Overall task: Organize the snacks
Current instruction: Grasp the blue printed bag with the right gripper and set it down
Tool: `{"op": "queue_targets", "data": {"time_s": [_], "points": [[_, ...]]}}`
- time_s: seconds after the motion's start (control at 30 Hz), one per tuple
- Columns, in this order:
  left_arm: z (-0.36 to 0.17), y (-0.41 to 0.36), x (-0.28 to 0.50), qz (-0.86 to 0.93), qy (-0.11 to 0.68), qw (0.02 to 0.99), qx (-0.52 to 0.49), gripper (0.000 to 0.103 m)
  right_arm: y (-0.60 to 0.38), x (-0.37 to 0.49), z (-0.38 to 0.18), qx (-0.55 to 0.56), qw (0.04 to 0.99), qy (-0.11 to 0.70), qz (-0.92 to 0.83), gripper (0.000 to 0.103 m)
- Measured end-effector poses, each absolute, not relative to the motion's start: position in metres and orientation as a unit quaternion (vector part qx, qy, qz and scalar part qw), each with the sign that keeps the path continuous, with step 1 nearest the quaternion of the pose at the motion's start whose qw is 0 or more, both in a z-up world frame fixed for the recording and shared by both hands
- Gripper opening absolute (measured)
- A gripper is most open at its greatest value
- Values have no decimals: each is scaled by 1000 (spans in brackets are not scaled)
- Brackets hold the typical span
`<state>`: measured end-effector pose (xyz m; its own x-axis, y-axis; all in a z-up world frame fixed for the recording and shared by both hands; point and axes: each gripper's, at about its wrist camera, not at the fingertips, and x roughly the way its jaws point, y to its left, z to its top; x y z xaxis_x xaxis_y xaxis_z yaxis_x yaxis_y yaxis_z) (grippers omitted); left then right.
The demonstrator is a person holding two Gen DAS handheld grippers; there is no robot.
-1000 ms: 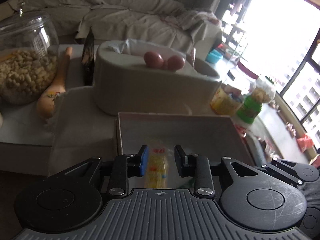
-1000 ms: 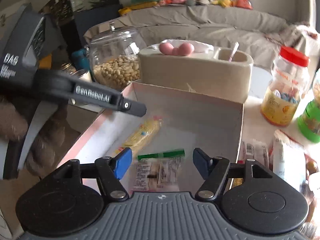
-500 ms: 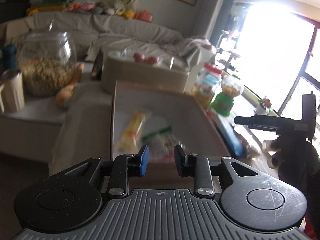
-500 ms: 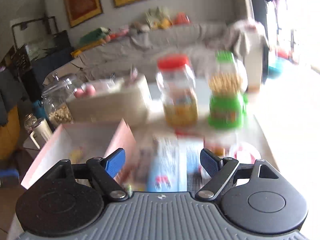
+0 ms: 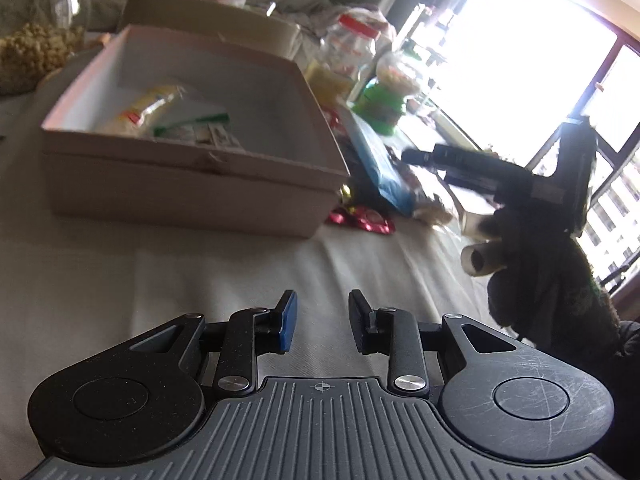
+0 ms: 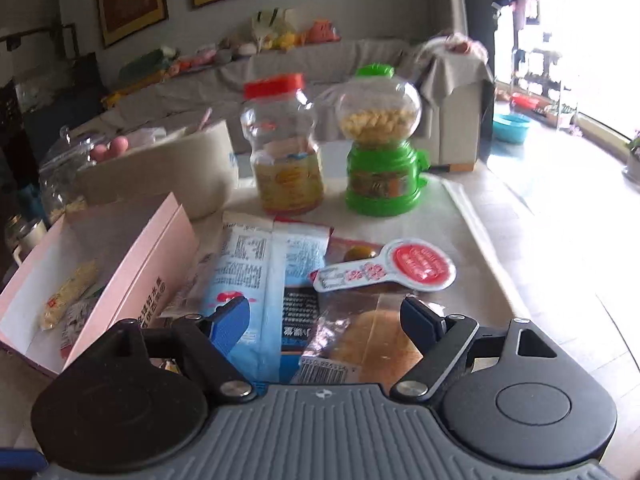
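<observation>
A pink cardboard box [image 5: 192, 184] holds a yellow snack packet [image 5: 152, 108] and a green-topped packet [image 5: 196, 124]. My left gripper [image 5: 322, 312] hovers open over bare tablecloth in front of the box, with nothing between its fingers. To the right of the box [image 6: 132, 264], my right gripper [image 6: 324, 316] stands wide open above loose snacks. These are a blue packet [image 6: 248, 272], a wrapped bread bun [image 6: 372, 336] and a red-and-white round-ended packet [image 6: 400, 268]. Its pads touch none of them. A red foil snack [image 5: 360, 218] lies by the box corner.
A red-lidded jar [image 6: 284, 152] and a green candy dispenser [image 6: 380, 152] stand behind the loose packets. A beige container [image 6: 160, 172] with pink eggs and a glass jar of nuts [image 5: 36, 40] sit beyond the box. A gloved hand [image 5: 548, 280] holds the right gripper.
The left gripper has drawn back from over the box to the cloth in front of it. The right gripper has swung right from the box to the loose packets and its jaws have widened.
</observation>
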<state>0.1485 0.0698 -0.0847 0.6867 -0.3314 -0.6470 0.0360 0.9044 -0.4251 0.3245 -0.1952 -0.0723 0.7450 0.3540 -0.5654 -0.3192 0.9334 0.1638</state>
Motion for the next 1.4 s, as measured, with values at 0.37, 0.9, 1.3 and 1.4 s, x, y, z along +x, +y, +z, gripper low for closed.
{"op": "queue_targets", "data": {"time_s": [0.37,0.9,1.3,1.4], "points": [[-81,66,139,-95,377,904,-179,32,-153,397,-95,46,887,403,223,85],[-82,81,131,-92,374,899,-208,32,-191,261,-62,92,848,435,291,78],[-73,91,113,-62,369,900,-223,32,-179,198,-64,60,840,384,378,84],[-76,87,115,-70,379,896,-221,32,-191,202,-52,9,890,327,318,84]]}}
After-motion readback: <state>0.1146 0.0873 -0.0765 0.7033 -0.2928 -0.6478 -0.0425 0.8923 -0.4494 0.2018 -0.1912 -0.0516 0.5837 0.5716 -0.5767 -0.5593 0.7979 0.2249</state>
